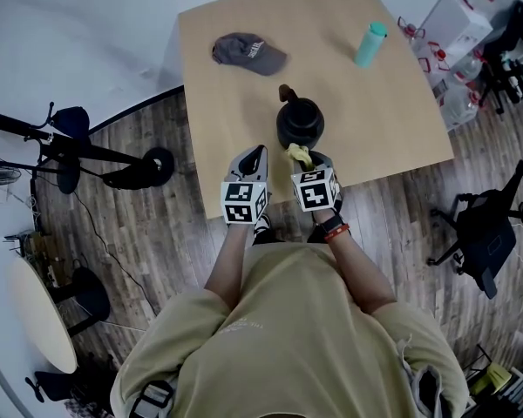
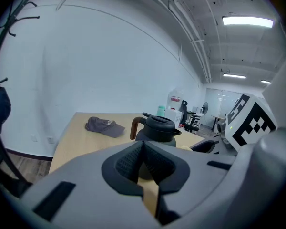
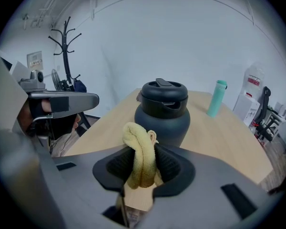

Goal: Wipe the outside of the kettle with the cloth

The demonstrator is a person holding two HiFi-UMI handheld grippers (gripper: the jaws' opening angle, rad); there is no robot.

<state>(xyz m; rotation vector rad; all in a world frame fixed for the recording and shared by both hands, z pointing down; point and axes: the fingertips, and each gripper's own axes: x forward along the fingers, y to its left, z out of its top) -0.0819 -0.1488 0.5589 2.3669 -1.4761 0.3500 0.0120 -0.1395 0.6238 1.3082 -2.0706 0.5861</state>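
The fingers of our right gripper [image 3: 142, 162] are clamped on a yellow cloth [image 3: 137, 140], which stands up between them in a folded roll. The fingers of our left gripper [image 2: 143, 150] meet tip to tip with nothing between them. We hold the two grippers side by side at the front edge of the pale wooden desk [image 1: 383, 120]. Just beyond them stands the black kettle [image 1: 300, 122], upright, lid on, its brown handle [image 2: 134, 127] turned to the far side. The cloth sits just before the kettle's near wall; we cannot tell whether it touches. Farther back, well apart from the kettle, a grey cap [image 1: 248, 53] lies to the left and a teal bottle [image 1: 370, 43] stands to the right.
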